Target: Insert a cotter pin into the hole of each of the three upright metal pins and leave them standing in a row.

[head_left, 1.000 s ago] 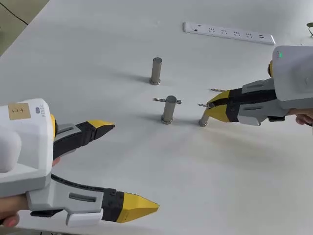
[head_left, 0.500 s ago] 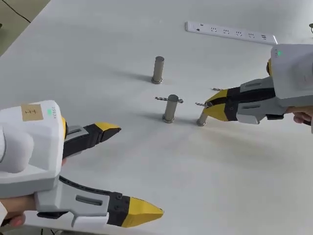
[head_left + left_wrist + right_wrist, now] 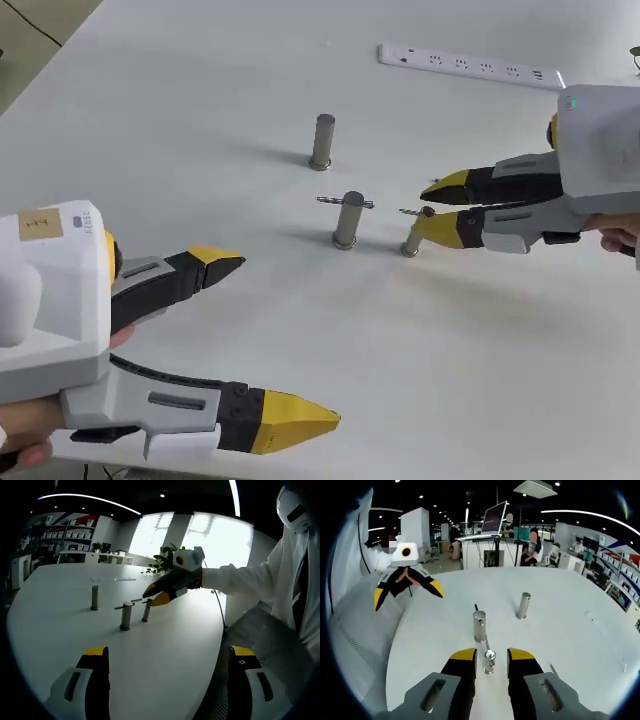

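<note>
On the white table [image 3: 200,120], your right gripper [image 3: 422,215] straddles the nearest metal pin [image 3: 489,662], jaws parted to free its seemingly seated cotter pin [image 3: 408,213], while your left gripper [image 3: 288,340] hangs open, well clear.

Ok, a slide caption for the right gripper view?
Right gripper, fingers open, straddles the nearest pin; middle pin and far pin stand beyond on the white table.

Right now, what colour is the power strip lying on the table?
White. The power strip shows best in the head view.
</note>
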`<state>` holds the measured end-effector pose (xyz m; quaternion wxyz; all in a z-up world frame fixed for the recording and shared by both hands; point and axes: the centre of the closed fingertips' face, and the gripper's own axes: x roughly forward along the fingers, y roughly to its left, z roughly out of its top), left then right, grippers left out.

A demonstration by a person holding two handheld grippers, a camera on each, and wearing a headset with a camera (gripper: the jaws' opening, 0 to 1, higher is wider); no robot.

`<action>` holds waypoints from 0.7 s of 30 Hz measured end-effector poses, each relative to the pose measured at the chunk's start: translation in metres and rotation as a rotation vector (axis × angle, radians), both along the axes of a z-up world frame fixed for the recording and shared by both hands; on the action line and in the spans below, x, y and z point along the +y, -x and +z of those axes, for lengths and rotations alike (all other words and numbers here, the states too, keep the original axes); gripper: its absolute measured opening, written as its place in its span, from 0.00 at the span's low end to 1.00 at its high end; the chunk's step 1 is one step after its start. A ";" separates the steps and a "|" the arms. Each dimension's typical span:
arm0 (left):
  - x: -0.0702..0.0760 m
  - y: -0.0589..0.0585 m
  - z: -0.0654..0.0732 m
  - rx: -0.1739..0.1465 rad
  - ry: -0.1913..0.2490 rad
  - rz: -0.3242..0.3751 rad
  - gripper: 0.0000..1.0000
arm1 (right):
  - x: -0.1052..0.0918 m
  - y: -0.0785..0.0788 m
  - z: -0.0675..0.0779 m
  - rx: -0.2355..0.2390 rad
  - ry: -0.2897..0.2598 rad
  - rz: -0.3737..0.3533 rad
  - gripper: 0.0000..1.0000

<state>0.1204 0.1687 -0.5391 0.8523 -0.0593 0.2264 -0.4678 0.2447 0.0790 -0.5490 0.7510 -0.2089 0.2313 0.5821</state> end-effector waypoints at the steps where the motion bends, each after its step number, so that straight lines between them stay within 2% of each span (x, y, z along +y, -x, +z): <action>1: 0.000 -0.001 0.001 -0.002 0.006 0.004 0.99 | -0.001 0.001 0.003 0.003 -0.008 -0.008 0.20; 4: 0.001 -0.004 0.007 -0.007 0.032 0.016 0.99 | -0.004 0.006 0.011 0.009 -0.029 -0.031 0.24; 8: 0.001 -0.008 0.010 -0.005 0.054 0.028 0.99 | -0.016 0.012 0.025 0.020 -0.077 -0.127 0.40; 11: 0.001 -0.011 0.014 -0.002 0.072 0.030 0.99 | -0.028 0.011 0.027 0.021 -0.092 -0.157 0.43; 17: 0.002 -0.018 0.021 -0.004 0.109 0.047 0.99 | -0.043 0.033 0.034 0.060 -0.130 -0.211 0.59; 21: 0.003 -0.020 0.024 -0.008 0.119 0.049 0.99 | -0.048 0.051 0.031 0.084 -0.128 -0.227 0.62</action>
